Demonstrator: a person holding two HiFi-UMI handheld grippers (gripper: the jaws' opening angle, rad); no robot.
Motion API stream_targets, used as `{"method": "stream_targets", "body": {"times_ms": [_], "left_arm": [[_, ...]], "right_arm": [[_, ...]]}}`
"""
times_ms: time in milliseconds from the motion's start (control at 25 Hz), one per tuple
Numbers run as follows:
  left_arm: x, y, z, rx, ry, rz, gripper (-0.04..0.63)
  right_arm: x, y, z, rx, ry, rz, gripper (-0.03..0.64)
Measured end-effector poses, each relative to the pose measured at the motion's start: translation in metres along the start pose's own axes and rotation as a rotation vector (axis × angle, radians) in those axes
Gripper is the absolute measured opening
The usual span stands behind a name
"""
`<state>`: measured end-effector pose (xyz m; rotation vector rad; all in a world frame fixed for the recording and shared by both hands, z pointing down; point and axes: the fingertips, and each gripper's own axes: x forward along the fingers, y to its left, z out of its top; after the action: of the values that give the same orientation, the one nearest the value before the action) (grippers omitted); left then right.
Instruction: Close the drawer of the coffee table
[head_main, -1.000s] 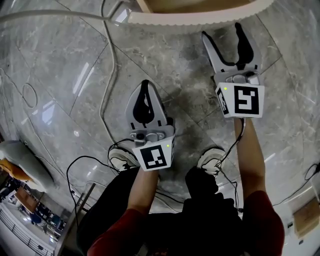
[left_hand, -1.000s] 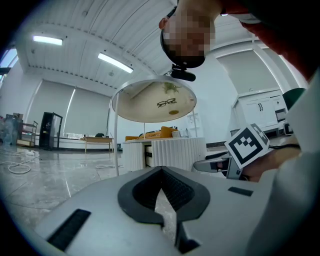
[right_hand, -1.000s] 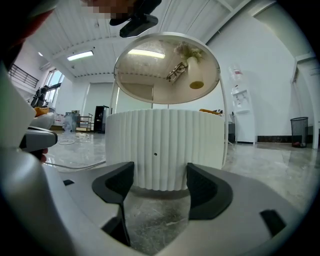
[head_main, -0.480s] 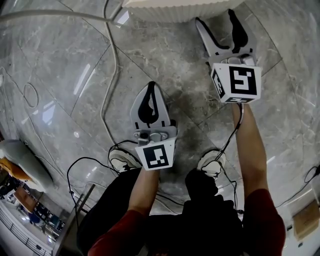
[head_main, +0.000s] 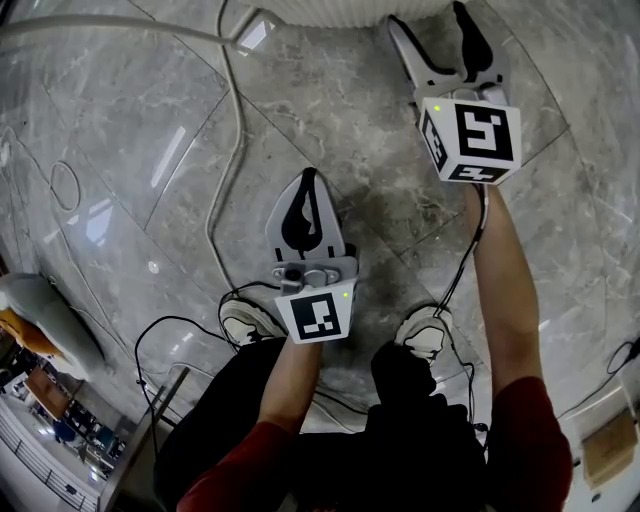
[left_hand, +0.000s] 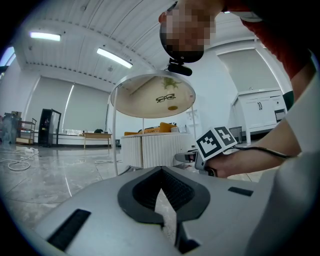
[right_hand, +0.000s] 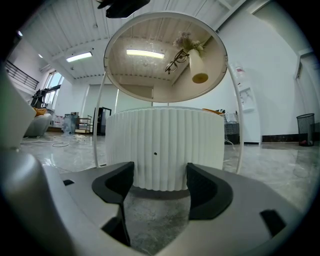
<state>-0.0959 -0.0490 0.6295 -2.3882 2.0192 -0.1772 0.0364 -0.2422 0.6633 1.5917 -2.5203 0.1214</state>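
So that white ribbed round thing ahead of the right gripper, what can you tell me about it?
It is the coffee table: a round drum, its white wall ribbed vertically, with one small dark hole in front. Thin white rods rise to a round see-through top bearing glasses and a vase. It stands on the grey marble floor. No drawer juts out. The right gripper, jaws apart, faces it; contact can't be told.

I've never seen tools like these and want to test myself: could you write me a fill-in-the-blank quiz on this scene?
1. Open or shut: the left gripper is ____.
2. Open or shut: the right gripper is ____.
3. The gripper nearer the coffee table is the ____ one.

Missing words: shut; open; right.
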Motion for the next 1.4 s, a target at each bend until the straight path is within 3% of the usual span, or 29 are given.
{"method": "stream_targets", "body": {"times_ms": [920, 1400], "left_arm": [[-0.003, -0.004, -0.004, 0.001, 0.011, -0.003, 0.014], [-0.003, -0.003, -0.003, 0.003, 0.012, -0.007, 0.014]], "right_arm": [[0.021, -0.003, 0.004, 0.001, 0.006, -0.001, 0.315], [-0.033, -0.001, -0.003, 0.038, -0.002, -0.037, 0.315]]}}
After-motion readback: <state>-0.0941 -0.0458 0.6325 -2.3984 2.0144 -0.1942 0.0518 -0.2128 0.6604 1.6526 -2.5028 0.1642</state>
